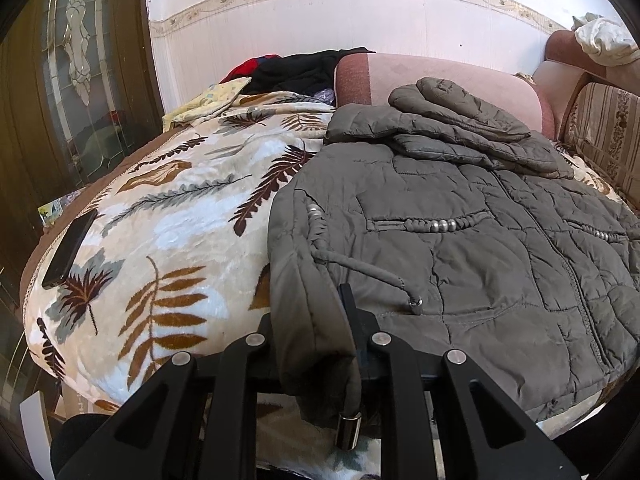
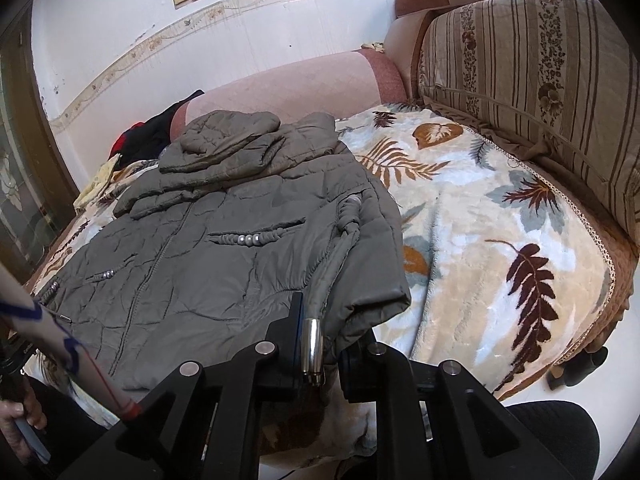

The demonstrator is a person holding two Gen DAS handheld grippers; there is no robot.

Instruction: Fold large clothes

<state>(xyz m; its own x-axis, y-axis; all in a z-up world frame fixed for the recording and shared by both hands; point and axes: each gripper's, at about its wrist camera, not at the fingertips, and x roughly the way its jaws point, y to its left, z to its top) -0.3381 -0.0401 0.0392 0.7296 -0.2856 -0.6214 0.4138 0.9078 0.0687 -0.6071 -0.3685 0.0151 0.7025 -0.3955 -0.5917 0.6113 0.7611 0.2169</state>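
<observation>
A grey quilted hooded jacket (image 1: 480, 240) lies spread on a leaf-patterned blanket (image 1: 168, 232), with its sleeves and hood folded over its far end (image 1: 460, 120). My left gripper (image 1: 310, 344) is shut on the jacket's near left hem corner; a metal-tipped drawstring (image 1: 348, 428) hangs there. In the right wrist view the jacket (image 2: 200, 248) fills the left half. My right gripper (image 2: 320, 344) is shut on the near right hem corner, with a metal cord end (image 2: 312, 356) between its fingers.
A black phone (image 1: 70, 248) lies on the blanket's left edge. Dark and red clothes (image 1: 296, 70) are piled at the far end by a pink sofa arm (image 1: 440, 80). A striped cushion (image 2: 540, 92) lines the right side. A glazed wooden door (image 1: 76, 80) stands left.
</observation>
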